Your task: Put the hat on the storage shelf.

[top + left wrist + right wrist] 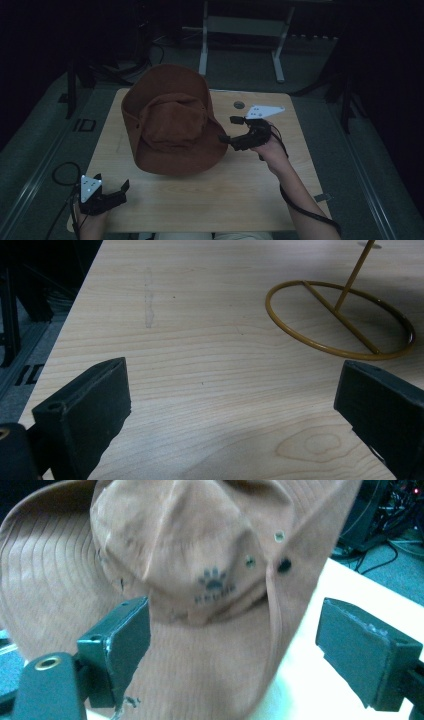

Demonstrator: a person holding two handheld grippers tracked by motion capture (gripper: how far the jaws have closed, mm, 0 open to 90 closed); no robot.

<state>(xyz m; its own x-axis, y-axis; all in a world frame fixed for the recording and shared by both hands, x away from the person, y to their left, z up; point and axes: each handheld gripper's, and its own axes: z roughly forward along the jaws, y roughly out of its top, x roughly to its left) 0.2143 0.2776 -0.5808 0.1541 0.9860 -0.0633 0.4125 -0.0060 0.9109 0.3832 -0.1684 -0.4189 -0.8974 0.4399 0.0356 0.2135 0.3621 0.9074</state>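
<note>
Dark room, grey floor all round, pale wood-grain bench (200, 200) in the middle. Big rust-brown wide-brimmed fabric hat (172, 120) sits over the far-left half of the bench, tipped up on edge: crown faces me and slightly right, brim plane steep, top of brim rising past the far bench edge. Its long axis runs roughly far-left to near-right. Low brim edge comes down toward mid-bench; I cannot tell if it touches the wood. In the right gripper view I see a small dark paw-print logo (214, 580) on the crown, and metal eyelets beside it.

My right tongs (236, 131) are at the hat's right brim edge, jaws apart, one tip just beside the brim, nothing clamped. In the right gripper view the hat fills the gap between the jaws, slightly blurred.

My left tongs (111, 186) sit low at the near-left bench corner, jaws wide apart, holding nothing, well apart from the hat. Left gripper view shows a thin yellow wire ring stand (340, 320) with a cross-bar and an upright rod, flat on the bench.

Open room: near half of the bench is bare, right strip too. Small dark round hole (239, 105) near the far edge.
</note>
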